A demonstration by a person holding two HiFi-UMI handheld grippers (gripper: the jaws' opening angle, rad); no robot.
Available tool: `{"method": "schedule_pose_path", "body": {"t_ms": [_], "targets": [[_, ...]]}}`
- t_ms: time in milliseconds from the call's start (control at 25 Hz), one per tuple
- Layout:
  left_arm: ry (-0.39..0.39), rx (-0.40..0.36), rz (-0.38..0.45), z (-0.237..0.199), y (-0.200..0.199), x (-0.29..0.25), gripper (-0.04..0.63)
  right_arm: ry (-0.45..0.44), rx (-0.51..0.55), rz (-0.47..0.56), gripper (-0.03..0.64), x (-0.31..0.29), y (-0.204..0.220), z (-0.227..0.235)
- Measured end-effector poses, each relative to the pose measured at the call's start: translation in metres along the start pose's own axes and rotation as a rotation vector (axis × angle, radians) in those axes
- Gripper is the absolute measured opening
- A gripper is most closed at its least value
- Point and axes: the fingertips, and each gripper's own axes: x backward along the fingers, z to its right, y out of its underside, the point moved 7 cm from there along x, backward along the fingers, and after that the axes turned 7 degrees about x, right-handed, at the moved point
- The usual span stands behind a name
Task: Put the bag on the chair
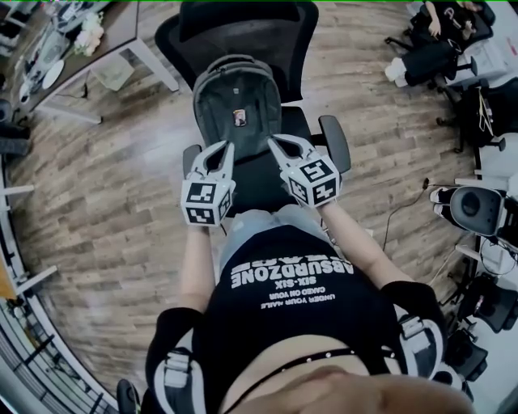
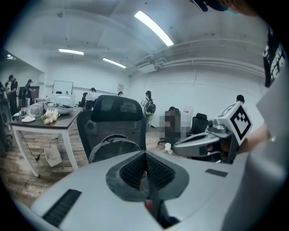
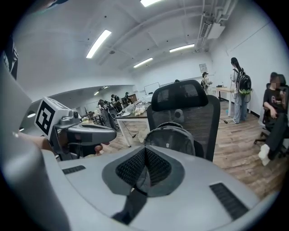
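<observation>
A grey backpack [image 1: 236,101] stands upright on the seat of a black office chair [image 1: 243,24], leaning against its mesh backrest. Just in front of the seat, both grippers are held side by side, apart from the bag. My left gripper [image 1: 228,146] is shut with nothing between its jaws, and my right gripper [image 1: 273,142] is shut and empty too. In the left gripper view the bag [image 2: 115,146] shows past the closed jaws [image 2: 145,155], in front of the chair [image 2: 118,113]. From the right gripper view the bag [image 3: 171,137] and the chair [image 3: 185,106] lie straight ahead of the closed jaws [image 3: 145,153].
A white-legged table [image 1: 121,36] with flowers and dishes stands left of the chair. More black chairs and equipment [image 1: 437,52] crowd the right side. People stand in the background. Wooden floor [image 1: 105,186] lies around the chair.
</observation>
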Motion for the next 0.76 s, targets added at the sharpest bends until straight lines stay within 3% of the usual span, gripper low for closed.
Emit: {"method": "schedule_pose_path", "body": {"t_ms": [360, 600, 760], "targets": [[0.010, -0.015, 0.042, 0.023, 0.004, 0.021, 0.017, -0.026, 0.036, 0.006, 0.015, 0.014, 0.006, -0.026], [0.021, 0.045, 0.091, 0.025, 0.010, 0.034, 0.017, -0.044, 0.042, 0.007, 0.015, 0.022, 0.015, -0.036], [0.014, 0.033, 0.075, 0.028, 0.009, 0.037, 0.017, -0.046, 0.034, 0.003, 0.015, 0.023, 0.017, -0.037]]}}
